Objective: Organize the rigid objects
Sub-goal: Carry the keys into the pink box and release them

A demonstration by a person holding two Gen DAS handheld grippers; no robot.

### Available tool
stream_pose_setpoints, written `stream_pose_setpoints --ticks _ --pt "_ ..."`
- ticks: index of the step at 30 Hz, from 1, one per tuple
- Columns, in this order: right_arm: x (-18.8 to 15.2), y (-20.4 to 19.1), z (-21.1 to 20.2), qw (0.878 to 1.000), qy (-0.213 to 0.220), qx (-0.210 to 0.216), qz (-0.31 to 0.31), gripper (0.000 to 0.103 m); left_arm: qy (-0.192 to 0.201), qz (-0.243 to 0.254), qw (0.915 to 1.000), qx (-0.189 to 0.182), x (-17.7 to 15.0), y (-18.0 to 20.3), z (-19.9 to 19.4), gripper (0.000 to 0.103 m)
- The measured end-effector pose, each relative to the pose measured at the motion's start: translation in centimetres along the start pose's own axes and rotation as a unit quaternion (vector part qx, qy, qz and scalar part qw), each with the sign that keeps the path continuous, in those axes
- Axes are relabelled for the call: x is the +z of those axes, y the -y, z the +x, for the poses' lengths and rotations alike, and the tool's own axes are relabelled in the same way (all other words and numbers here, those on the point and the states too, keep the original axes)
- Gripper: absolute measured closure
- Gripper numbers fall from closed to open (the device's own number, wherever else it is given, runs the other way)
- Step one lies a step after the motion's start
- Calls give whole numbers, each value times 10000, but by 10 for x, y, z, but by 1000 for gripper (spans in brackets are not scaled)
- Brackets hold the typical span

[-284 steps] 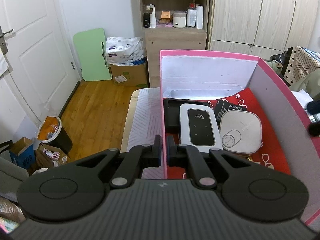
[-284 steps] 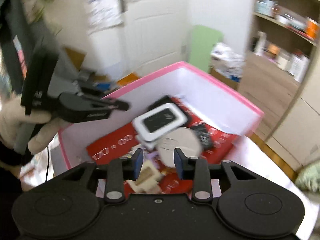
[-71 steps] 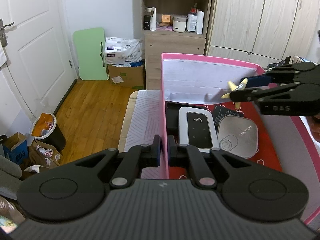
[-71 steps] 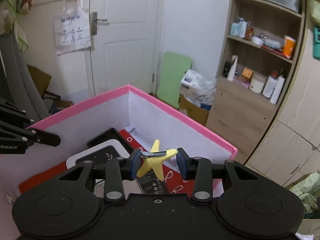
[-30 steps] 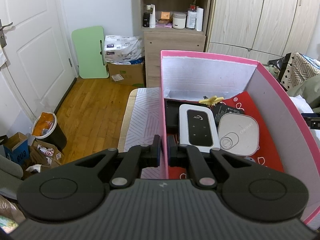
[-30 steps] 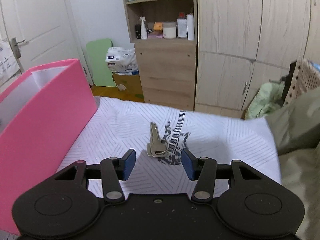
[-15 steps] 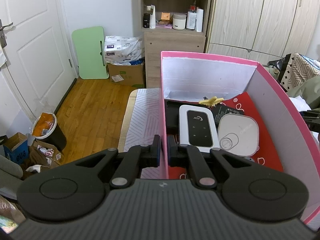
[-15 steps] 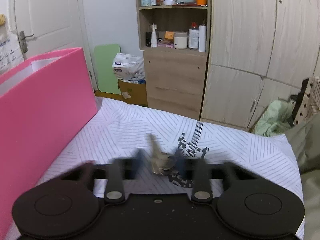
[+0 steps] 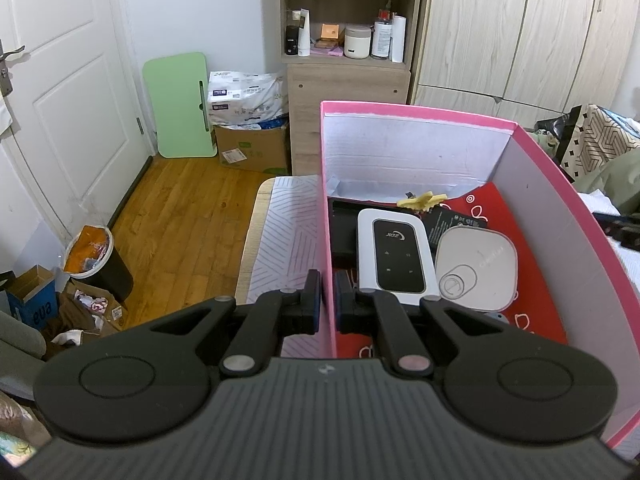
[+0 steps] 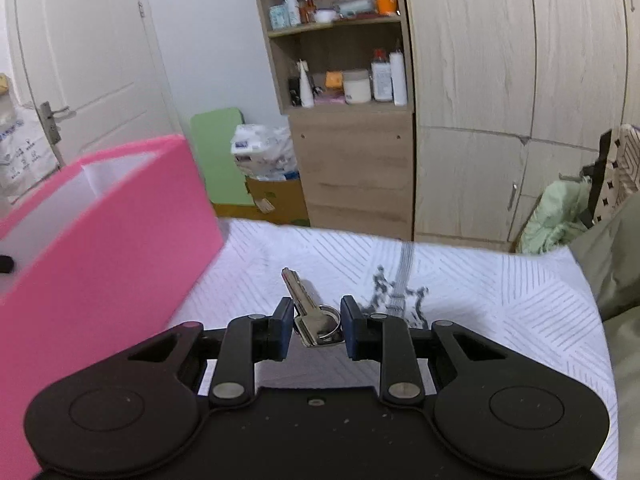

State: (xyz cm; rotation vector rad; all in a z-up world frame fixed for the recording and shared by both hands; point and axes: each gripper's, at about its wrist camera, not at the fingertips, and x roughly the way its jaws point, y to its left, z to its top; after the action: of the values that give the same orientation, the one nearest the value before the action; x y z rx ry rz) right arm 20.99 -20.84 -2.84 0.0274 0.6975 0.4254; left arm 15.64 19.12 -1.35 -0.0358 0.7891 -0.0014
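My left gripper is shut on the near left wall of the pink box. Inside the box lie a white router, a rounded grey-white device, a black card and a yellow star at the far wall. In the right wrist view, a silver key on a ring lies on the white striped bedsheet. My right gripper is open, its pads on either side of the key's head. The pink box stands to its left.
A wooden shelf unit and wardrobe doors stand beyond the bed. Green-grey bedding lies at the right. In the left wrist view, wood floor, a bin and cartons lie left of the bed.
The yellow star went from my right gripper into the box. My right gripper then swung to the bedsheet and closed in on the key, which now sits between its open pads. My left gripper held still.
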Motion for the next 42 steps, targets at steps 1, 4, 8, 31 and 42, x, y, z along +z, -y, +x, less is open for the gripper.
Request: stream_pose_setpoints --ticks 1,4,8,31,42 --pt "4 -5 -6 10000 74 55 -24 73 -2 -2 10000 2 0 0 0 96" --pt "17 -22 -26 9987 316 376 -108 73 5 9 10000 4 0 0 0 96" --pt "35 -55 -49 9927 539 1007 -376 73 13 4 10000 -4 0 0 0 96" --pt "49 -171 24 9431 -1557 2859 -674 73 97 -4 9999 -24 -3 -1 -5 96" --pt "49 -142 -10 9544 -978 2821 52 58 90 -63 9999 -88 -4 -3 -4 96"
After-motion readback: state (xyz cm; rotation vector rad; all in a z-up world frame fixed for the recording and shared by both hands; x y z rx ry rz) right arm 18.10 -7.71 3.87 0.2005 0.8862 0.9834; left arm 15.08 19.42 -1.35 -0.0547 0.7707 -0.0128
